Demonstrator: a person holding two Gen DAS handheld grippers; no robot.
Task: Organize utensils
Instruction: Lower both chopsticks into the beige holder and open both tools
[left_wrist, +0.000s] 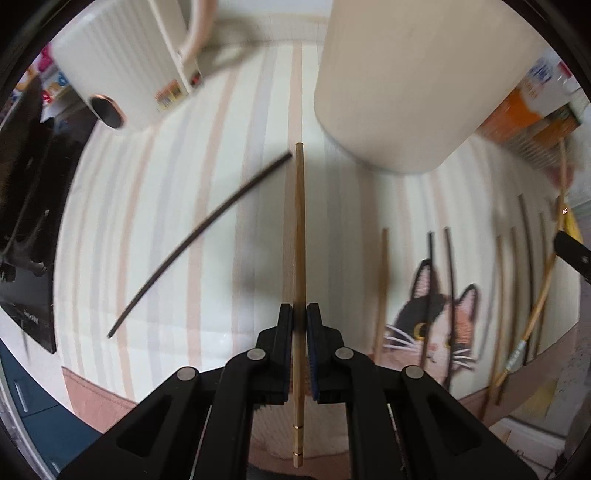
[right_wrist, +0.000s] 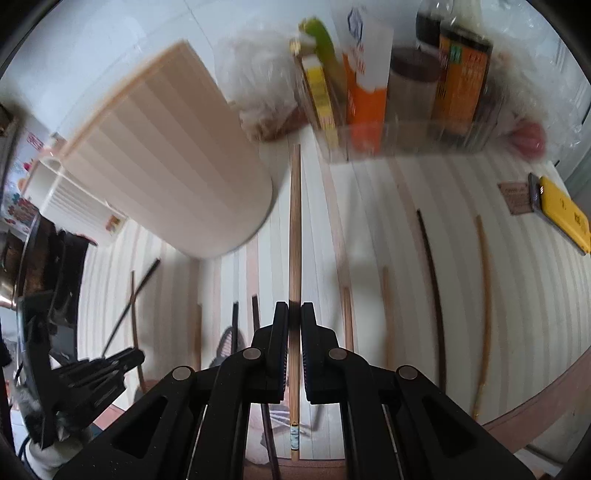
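My left gripper (left_wrist: 299, 312) is shut on a light wooden chopstick (left_wrist: 299, 221), which runs straight ahead over the striped mat (left_wrist: 147, 221). My right gripper (right_wrist: 294, 312) is shut on a second wooden chopstick (right_wrist: 294, 221). A tall cream striped holder (left_wrist: 406, 85) (right_wrist: 173, 166) stands just beyond both, right of the left chopstick's tip and left of the right one's. A dark chopstick (left_wrist: 199, 240) lies loose on the mat to the left of the held one. Several more chopsticks, wooden (right_wrist: 484, 295) and dark (right_wrist: 432, 280), lie spread over the mat.
A white ribbed container (left_wrist: 122, 55) with a mug stands at the back left. A clear bin of boxes and bottles (right_wrist: 406, 136) lines the back. A yellow flat object (right_wrist: 561, 214) lies at the right. Black equipment (left_wrist: 26, 184) borders the mat's left side.
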